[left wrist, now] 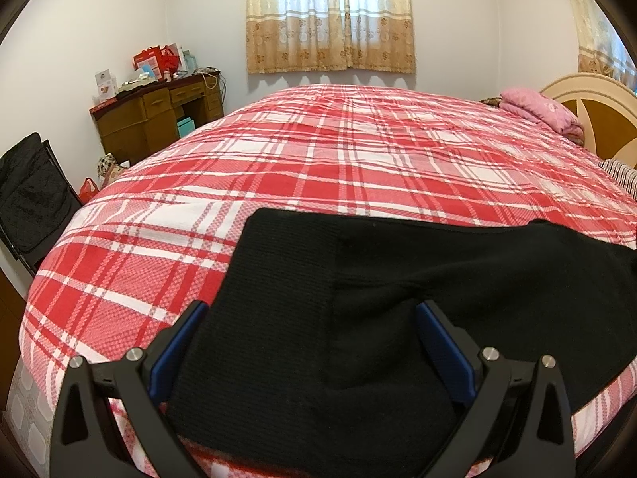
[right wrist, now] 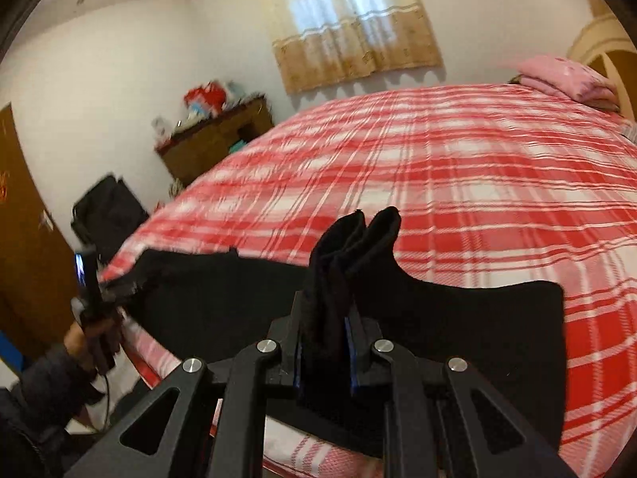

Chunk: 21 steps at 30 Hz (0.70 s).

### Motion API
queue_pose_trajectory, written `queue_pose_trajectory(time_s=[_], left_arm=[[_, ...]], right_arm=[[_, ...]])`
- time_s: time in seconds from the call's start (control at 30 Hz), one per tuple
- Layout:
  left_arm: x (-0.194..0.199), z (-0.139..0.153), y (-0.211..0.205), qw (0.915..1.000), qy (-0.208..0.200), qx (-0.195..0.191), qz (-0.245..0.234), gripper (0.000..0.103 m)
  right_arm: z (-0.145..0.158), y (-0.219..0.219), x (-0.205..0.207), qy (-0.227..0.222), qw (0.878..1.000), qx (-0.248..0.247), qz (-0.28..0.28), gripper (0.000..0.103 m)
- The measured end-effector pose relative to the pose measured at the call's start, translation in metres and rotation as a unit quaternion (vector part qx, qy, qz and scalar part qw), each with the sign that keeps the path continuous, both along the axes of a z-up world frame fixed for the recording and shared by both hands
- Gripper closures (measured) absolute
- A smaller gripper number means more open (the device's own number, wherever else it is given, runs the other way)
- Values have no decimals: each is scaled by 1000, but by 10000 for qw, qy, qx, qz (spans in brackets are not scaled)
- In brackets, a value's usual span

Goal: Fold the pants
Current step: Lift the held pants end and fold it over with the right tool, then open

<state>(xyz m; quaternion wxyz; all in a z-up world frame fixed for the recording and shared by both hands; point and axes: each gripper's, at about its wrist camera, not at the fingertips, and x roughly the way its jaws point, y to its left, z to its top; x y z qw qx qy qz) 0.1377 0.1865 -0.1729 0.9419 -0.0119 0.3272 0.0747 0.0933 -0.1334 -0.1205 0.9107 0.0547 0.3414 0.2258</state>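
Note:
Black pants [left wrist: 358, 286] lie flat along the near edge of the bed with the red plaid cover [left wrist: 338, 159]. My left gripper [left wrist: 312, 312] is open, its blue-padded fingers [left wrist: 442, 342] standing on either side of the left end of the pants. My right gripper [right wrist: 326, 310] is shut on a bunched fold of the pants [right wrist: 350, 247] and holds it raised above the rest of the cloth [right wrist: 477, 318]. The left gripper [right wrist: 89, 279] also shows in the right wrist view, held in a hand at the far left end of the pants.
A folded pink blanket [left wrist: 537, 107] lies by the headboard [left wrist: 593, 111] at the far right. A wooden desk [left wrist: 159, 115] with boxes stands against the far left wall. A black chair [left wrist: 32, 195] stands left of the bed. A brown door [right wrist: 28, 239] is at left.

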Motion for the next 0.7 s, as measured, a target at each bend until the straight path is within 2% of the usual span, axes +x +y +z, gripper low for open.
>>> queue_pose_trajectory(time_s=[0.2,0.5,0.53,0.57,0.63,0.7], left_arm=[[-11,20,-15,9995,-246,130,-114,0],[-14,29,-56,9977,-182,94,-651,0],[-15,32,-62,9971,-211,135,-715,0],[-16,35,-67,9966,-238,183,-771,0],[-19,42,-76,9959,-263,308,-809,0],[-22,50,-79,9958,-295,406,-766,0]], right_arm=[[-21,33,9,122,9992,-162,356,87],[-61,54,24,718,9950,-525,461,83],[-61,52,24,750,9949,-490,469,78],[-59,51,23,792,9945,-439,524,65],[-52,48,15,802,9939,-315,690,48],[-44,44,6,689,9946,-342,700,47]])
